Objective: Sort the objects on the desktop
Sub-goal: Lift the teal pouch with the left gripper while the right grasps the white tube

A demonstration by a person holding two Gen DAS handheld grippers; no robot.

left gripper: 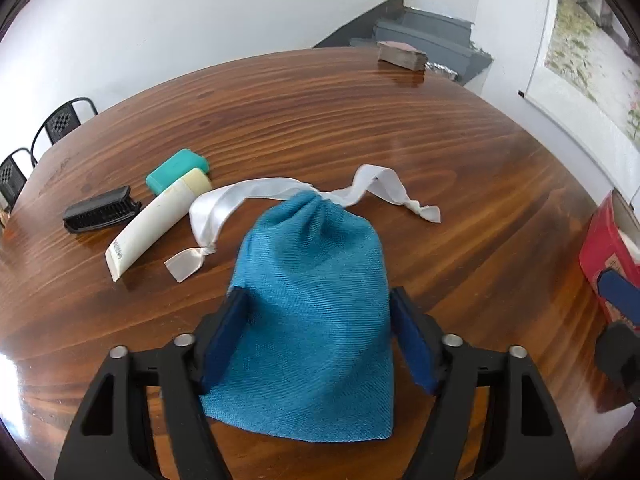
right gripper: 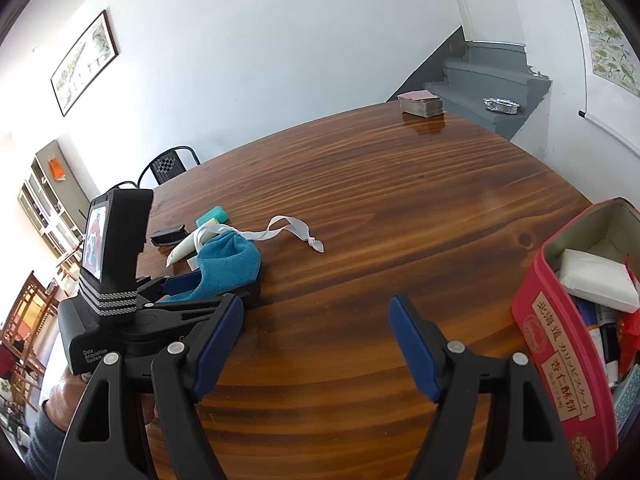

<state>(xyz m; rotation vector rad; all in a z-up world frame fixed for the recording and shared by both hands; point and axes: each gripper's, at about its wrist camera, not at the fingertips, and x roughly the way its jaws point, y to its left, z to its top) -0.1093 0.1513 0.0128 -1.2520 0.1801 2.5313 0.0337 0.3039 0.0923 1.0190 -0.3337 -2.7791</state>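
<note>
A blue cloth drawstring pouch (left gripper: 316,312) with white ribbon ties (left gripper: 376,188) lies on the wooden table (left gripper: 360,112). My left gripper (left gripper: 316,300) is open, its blue pads on either side of the pouch's lower half, not pressing it. The pouch also shows in the right wrist view (right gripper: 228,264), with the left gripper (right gripper: 208,284) around it. Left of the pouch lie a white tube (left gripper: 156,220), a teal case (left gripper: 176,170) and a black comb (left gripper: 100,210). My right gripper (right gripper: 316,308) is open and empty above bare table, left of a red tin (right gripper: 560,356).
The red tin holds a white packet (right gripper: 596,280) and several small items; its edge shows at the right of the left wrist view (left gripper: 604,256). A stack of cards (right gripper: 422,104) sits at the table's far edge. Black chairs (left gripper: 64,120) stand beyond the table.
</note>
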